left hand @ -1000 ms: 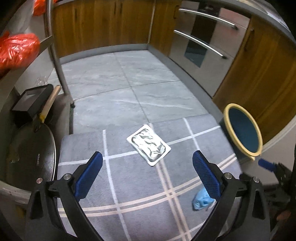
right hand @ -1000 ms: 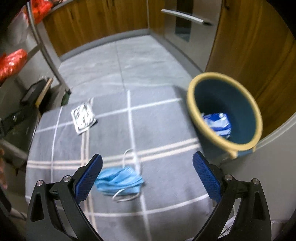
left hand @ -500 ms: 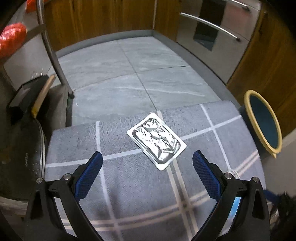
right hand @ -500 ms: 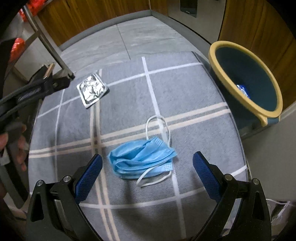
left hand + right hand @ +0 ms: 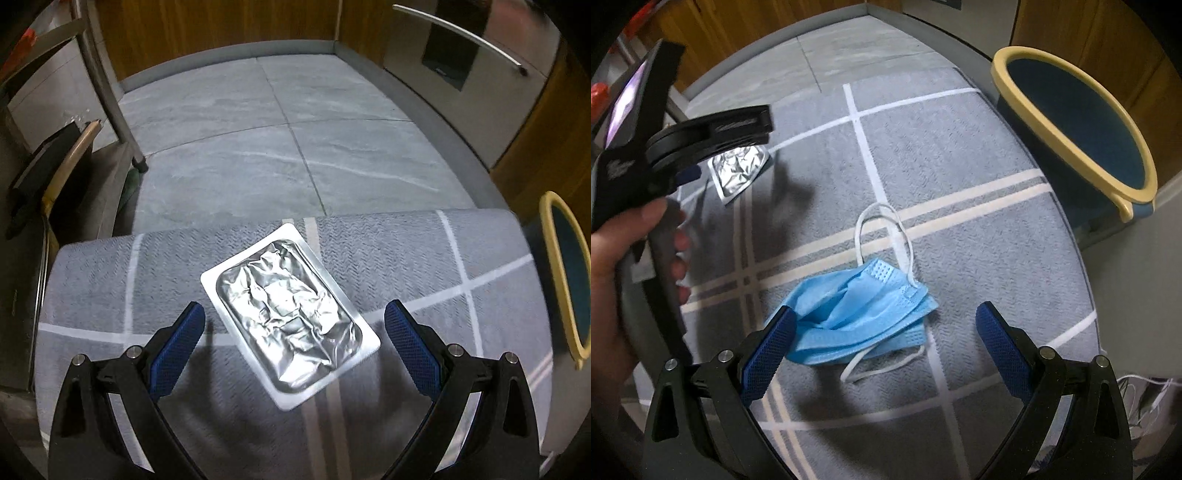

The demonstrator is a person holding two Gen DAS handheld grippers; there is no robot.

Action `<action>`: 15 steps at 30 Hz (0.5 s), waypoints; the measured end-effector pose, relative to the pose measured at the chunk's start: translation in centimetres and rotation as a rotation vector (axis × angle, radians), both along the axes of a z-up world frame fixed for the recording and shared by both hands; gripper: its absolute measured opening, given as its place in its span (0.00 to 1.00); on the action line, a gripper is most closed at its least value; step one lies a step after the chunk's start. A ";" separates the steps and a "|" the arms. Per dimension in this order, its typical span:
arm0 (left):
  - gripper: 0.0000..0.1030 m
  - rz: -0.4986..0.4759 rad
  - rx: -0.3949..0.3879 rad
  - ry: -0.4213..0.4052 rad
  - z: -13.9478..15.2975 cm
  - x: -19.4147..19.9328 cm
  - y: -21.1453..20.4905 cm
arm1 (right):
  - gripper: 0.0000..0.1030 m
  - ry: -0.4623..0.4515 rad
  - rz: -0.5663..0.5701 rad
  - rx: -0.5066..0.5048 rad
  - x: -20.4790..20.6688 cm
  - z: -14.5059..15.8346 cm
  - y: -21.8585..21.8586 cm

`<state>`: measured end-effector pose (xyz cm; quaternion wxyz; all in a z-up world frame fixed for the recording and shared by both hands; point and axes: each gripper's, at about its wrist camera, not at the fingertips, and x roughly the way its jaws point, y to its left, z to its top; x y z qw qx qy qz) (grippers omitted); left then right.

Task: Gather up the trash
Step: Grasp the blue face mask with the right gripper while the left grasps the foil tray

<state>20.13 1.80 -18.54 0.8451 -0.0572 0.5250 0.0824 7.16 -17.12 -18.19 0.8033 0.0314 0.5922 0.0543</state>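
Observation:
A crumpled silver foil packet (image 5: 288, 310) lies on the grey checked rug (image 5: 406, 251). My left gripper (image 5: 293, 334) hangs open just above it, one blue pad on each side of the packet's near half. A crumpled blue face mask (image 5: 860, 314) with white ear loops lies on the same rug. My right gripper (image 5: 884, 332) is open over it, its left fingertip (image 5: 779, 328) at the mask's left edge. The foil packet (image 5: 738, 170) shows again at upper left in the right wrist view. A dark blue bin with a yellow rim (image 5: 1075, 122) stands off the rug's right edge.
A hand (image 5: 624, 266) holds the left gripper's black body at the left of the right wrist view. A metal rack leg (image 5: 114, 103) and dark boxes (image 5: 40, 173) stand left of the rug. Grey floor tiles, wooden cabinets and an oven front (image 5: 461, 66) lie beyond.
Both grippers have come down and forward. The foil packet now sits between the left fingers, and the mask has come up between the right fingers. Both stay open.

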 end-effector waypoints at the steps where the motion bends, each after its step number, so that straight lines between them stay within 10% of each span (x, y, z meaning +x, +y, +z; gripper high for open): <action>1: 0.93 0.016 -0.006 0.006 -0.4 0.1 0.0 | 0.94 0.000 0.003 -0.003 0.0 -0.2 0.2; 9: 0.90 0.057 0.050 -0.001 -1.0 0.6 -0.4 | 0.91 -0.016 0.048 -0.036 -0.2 -0.9 1.7; 15: 0.70 0.040 0.031 -0.017 -0.5 0.3 0.1 | 0.51 -0.025 0.079 -0.043 -0.2 -0.8 2.3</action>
